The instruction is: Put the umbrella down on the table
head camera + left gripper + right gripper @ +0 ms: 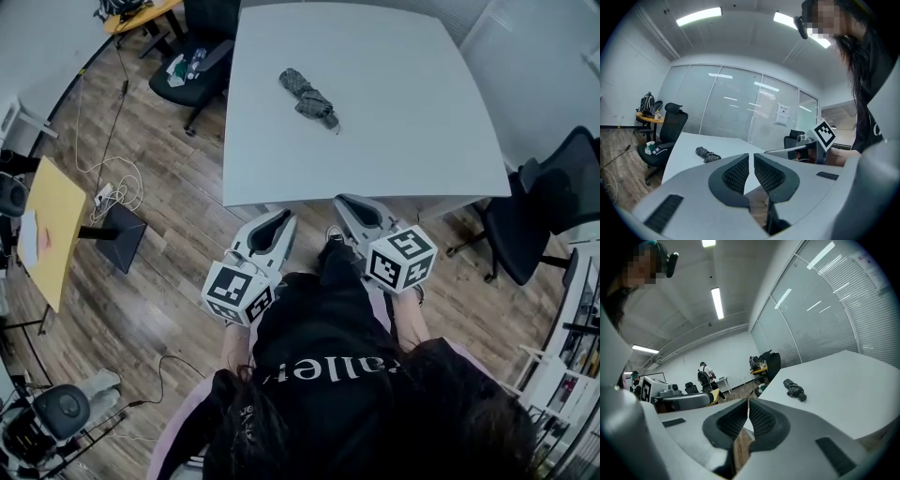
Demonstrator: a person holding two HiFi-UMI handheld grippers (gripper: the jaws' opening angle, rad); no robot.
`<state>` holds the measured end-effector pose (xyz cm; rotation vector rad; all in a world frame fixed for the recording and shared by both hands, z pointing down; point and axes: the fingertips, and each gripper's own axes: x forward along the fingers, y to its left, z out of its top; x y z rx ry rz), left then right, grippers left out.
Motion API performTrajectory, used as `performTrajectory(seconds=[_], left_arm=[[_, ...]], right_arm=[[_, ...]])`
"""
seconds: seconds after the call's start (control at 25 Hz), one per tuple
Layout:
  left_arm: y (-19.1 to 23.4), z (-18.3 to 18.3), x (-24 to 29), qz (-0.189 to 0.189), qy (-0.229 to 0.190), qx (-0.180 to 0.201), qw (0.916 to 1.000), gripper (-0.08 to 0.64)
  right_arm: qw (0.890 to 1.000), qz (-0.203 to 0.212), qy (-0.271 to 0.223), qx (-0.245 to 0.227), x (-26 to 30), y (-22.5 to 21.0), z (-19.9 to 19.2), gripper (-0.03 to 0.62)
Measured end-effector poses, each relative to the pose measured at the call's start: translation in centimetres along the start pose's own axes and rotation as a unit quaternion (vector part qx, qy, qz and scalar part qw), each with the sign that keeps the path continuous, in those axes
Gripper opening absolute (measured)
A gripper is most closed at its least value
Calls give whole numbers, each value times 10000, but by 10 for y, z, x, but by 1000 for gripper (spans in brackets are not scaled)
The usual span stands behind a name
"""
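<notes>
A folded dark grey umbrella (307, 97) lies on the white table (403, 131), toward its far left part, with nothing touching it. My left gripper (281, 217) and right gripper (345, 200) hang side by side just short of the table's near edge, close to the person's body and well apart from the umbrella. In the left gripper view the left gripper (751, 157) is shut with nothing between its pads; the umbrella (708, 154) lies ahead on the table. In the right gripper view the right gripper (748, 401) is shut and empty, with the umbrella (794, 390) farther off.
A black office chair (202, 70) stands at the table's far left corner and another chair (553, 202) at its right side. A yellow desk (52, 230) and cables (112, 187) occupy the wooden floor at left. A person (704, 373) stands far back in the room.
</notes>
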<state>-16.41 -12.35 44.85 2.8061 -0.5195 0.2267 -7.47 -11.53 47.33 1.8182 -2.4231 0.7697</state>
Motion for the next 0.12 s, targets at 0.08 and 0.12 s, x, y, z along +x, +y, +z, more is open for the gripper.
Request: performTrajectory(seconds=[0.08,0.12], left_arm=[[1,0,-2,6,-19,0,10000,44],[1,0,-2,10,-29,0,10000,44]], right_arm=[[10000,-27,-14,-68,-1,0,3,26],[9999,-41,-20,-104,-1,0,5,26]])
